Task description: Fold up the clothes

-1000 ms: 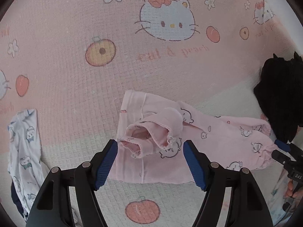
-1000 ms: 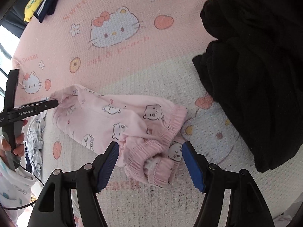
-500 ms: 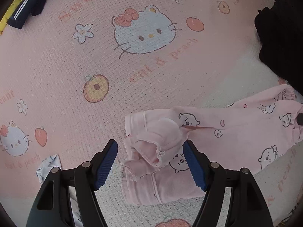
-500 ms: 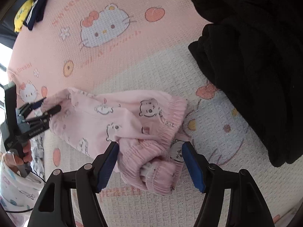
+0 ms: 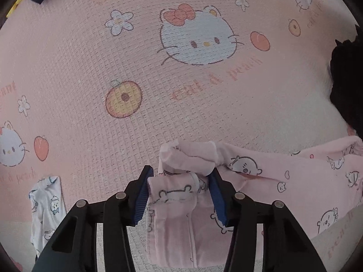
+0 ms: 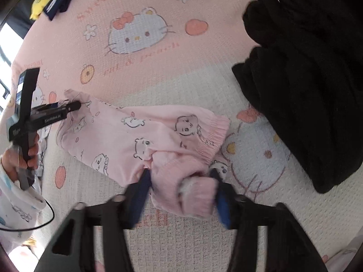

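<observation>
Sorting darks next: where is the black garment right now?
In the right wrist view the black garment lies heaped at the upper right of the bedspread, just beyond the pink trousers.

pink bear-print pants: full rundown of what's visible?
The pink pants are small, soft knit, pale pink with outlined bear faces. A gathered elastic waistband shows in the right wrist view, plain cuffs in the left. They lie stretched across the cartoon-cat bedspread, crumpled at both ends. The left gripper is closing around the bunched cuffs, the right gripper around the bunched waistband; fabric sits between both pairs of jaws. A black garment lies close by, apart.
</observation>
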`<state>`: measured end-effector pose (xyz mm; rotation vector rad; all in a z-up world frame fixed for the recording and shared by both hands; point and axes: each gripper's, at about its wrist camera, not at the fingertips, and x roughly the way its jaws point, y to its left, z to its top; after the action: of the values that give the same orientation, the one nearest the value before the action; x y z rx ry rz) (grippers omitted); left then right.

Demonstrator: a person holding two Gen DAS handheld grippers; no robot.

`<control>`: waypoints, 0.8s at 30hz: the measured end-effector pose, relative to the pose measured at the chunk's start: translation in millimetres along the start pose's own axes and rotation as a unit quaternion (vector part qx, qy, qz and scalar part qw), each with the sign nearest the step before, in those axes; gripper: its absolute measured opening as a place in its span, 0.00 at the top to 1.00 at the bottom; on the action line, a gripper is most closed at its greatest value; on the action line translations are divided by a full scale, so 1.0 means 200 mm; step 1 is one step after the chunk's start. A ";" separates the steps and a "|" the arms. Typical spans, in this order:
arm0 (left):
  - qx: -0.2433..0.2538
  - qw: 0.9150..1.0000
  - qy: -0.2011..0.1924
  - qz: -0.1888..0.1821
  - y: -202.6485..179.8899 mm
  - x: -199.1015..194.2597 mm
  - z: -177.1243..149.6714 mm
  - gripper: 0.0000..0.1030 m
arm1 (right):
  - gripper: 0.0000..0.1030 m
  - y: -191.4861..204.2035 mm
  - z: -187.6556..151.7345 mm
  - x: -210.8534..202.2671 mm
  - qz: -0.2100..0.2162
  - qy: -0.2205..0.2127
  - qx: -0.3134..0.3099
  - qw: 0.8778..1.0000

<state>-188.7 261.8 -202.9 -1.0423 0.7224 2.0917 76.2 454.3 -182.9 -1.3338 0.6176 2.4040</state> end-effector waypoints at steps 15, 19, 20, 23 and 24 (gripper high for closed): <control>-0.042 0.999 -0.021 -0.001 0.07 0.00 0.03 0.74 | 0.72 -0.10 0.15 -0.04 0.002 -0.030 0.008 1.000; -0.062 0.998 -0.019 -0.001 0.11 0.01 0.03 0.74 | 0.72 -0.14 0.18 0.03 -0.016 -0.004 0.008 1.000; -0.070 0.997 -0.013 -0.002 0.13 0.03 0.03 0.74 | 0.72 -0.14 0.18 0.05 -0.021 0.005 0.012 1.000; -0.092 0.996 0.007 -0.007 0.16 0.09 0.01 0.74 | 0.72 -0.18 0.19 0.13 -0.028 0.041 0.037 0.998; -0.093 0.996 0.014 -0.008 0.17 0.11 0.00 0.74 | 0.72 -0.19 0.19 0.15 -0.035 0.050 0.044 0.997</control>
<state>-224.7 248.9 -215.5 -1.1744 0.5390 2.1665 50.9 508.2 -198.9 -1.4214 0.6821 2.2395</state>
